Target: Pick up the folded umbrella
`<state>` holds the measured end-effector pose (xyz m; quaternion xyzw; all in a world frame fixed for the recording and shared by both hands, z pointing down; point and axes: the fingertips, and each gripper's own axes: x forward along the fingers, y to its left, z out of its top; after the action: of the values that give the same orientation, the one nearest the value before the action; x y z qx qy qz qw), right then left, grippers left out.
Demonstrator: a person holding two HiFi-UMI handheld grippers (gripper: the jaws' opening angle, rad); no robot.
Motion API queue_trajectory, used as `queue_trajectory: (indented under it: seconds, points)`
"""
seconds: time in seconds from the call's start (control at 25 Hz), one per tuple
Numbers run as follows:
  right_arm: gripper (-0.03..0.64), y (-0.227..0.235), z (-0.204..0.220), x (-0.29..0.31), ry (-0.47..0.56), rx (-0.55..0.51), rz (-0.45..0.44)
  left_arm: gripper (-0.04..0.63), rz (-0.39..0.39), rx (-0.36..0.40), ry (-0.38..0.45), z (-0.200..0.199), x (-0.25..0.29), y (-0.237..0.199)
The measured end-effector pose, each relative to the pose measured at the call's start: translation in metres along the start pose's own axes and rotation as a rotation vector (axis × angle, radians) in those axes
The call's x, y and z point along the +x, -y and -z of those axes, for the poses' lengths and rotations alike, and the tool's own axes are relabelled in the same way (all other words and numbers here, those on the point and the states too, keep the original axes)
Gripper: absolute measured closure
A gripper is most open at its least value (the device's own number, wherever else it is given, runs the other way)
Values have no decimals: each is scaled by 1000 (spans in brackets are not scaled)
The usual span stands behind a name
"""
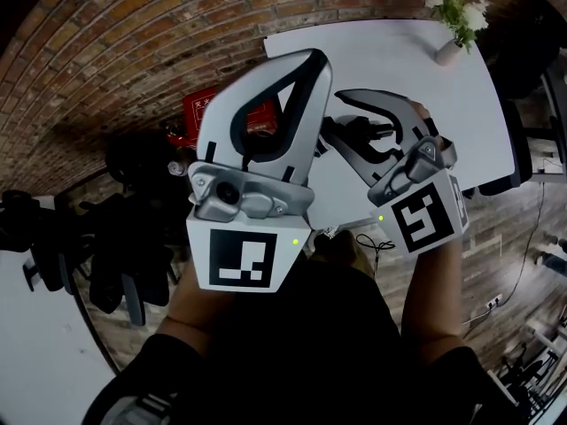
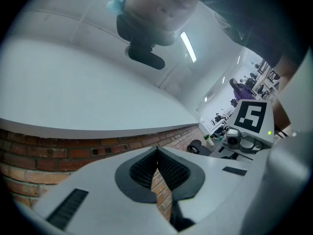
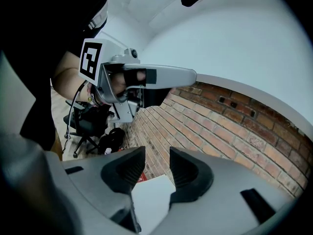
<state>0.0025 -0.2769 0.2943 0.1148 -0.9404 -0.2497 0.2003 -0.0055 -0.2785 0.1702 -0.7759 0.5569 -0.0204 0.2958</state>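
The task is at its start: nothing is grasped, and every step of the pick-up is left to do. The left claw [image 2: 157, 153] is held raised with its jaws together at the tips. Nothing sits between the pads, and only the brick wall [image 2: 73, 151] shows through the slit below the tips. The right claw [image 3: 156, 155] has its jaws apart and empty. The gap between them frames the brick wall and a corner of the white desk [image 3: 149, 199]. In the head view both claws are held side by side in front of the person's chest, above the near edge of the desk and touching nothing. The bare part of the desk carries only a vase [image 1: 449, 51] of flowers at its far corner, well apart from both claws. No view shows the umbrella. It may lie under the claws, where the head view is blocked, or among the dark clutter [image 1: 97, 246] at the left, which is too dim to identify. By this reading, the remaining steps are to locate the umbrella, bring an opened claw to it, close on it and lift it.
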Motion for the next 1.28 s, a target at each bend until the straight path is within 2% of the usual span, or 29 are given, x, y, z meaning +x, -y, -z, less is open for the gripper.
queue_trajectory:
  seconds: [0.32,0.6,0.8,1.28]
  points:
    - [444,3,5,2,4,10,2,586,2,-9,8,2,4,-2]
    - [430,-7,20,11,-37,18,-45,586,1,-21,-1,9,6,-4]
    - [420,-22,35,23,-49,27,-112,586,2,-34,-10,14,5,-7]
    - [408,-67,84,57,-151,-23,-308,586,-7,-60,-34,27,0,-13]
